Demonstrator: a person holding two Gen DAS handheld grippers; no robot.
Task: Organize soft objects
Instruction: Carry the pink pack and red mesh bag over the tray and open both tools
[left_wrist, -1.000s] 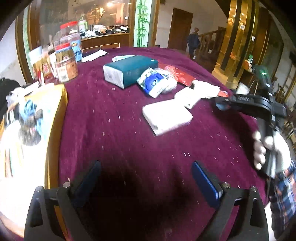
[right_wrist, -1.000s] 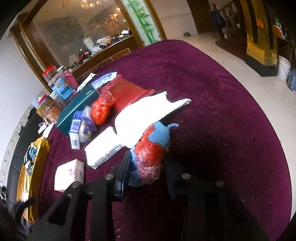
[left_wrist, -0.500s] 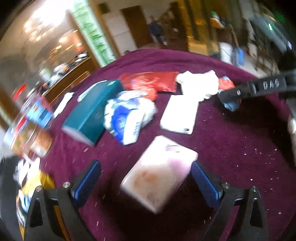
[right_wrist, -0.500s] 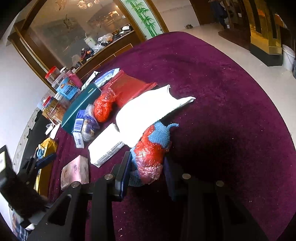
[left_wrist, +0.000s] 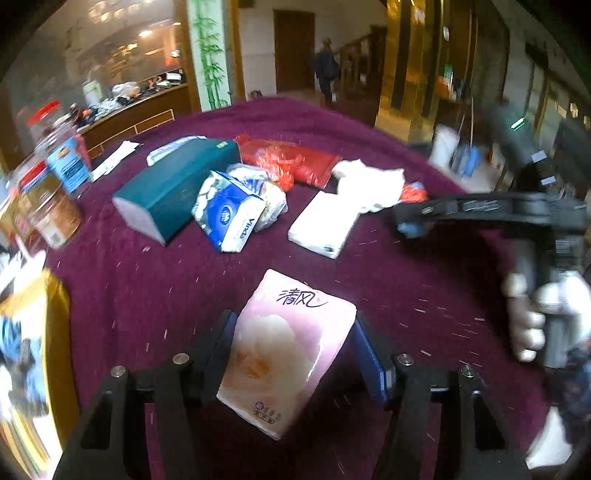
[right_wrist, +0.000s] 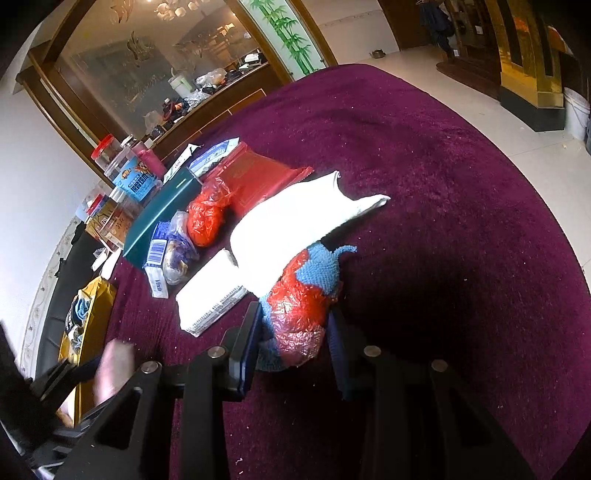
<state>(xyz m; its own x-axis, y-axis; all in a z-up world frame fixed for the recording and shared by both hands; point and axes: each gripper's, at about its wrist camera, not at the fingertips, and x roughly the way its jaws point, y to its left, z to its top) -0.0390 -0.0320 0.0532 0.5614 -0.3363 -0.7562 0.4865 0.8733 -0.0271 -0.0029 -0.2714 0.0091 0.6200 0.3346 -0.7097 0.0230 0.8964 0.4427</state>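
On the purple tablecloth (left_wrist: 147, 280), the left gripper (left_wrist: 291, 339) has its two blue-padded fingers closed against the sides of a pink tissue pack (left_wrist: 288, 347), which sits tilted between them, its printed end pointing toward the middle of the table. Beyond it lies a white tissue pack (left_wrist: 323, 225), flat on the cloth and apart from the pink one. Farther back stand a dark green box (left_wrist: 173, 188) and, just beside it, a blue and white tissue bundle (left_wrist: 232, 218). A red plastic bag (left_wrist: 291, 162) lies behind these, with a white cloth (left_wrist: 369, 184) to its right. Jars (left_wrist: 51, 192) stand at the far left edge, near a yellow bag (left_wrist: 33, 332).

The right gripper (right_wrist: 295, 332) has its fingers clamped on a blue knitted item wrapped in red plastic (right_wrist: 303, 306), which touches the cloth at the near side of the white cloth (right_wrist: 295, 229). The white tissue pack (right_wrist: 207, 295) lies just left of it. In the left wrist view the right gripper (left_wrist: 410, 218) appears at the right, held by a gloved hand (left_wrist: 543, 314). The pink pack shows only as a blur at lower left of the right wrist view.
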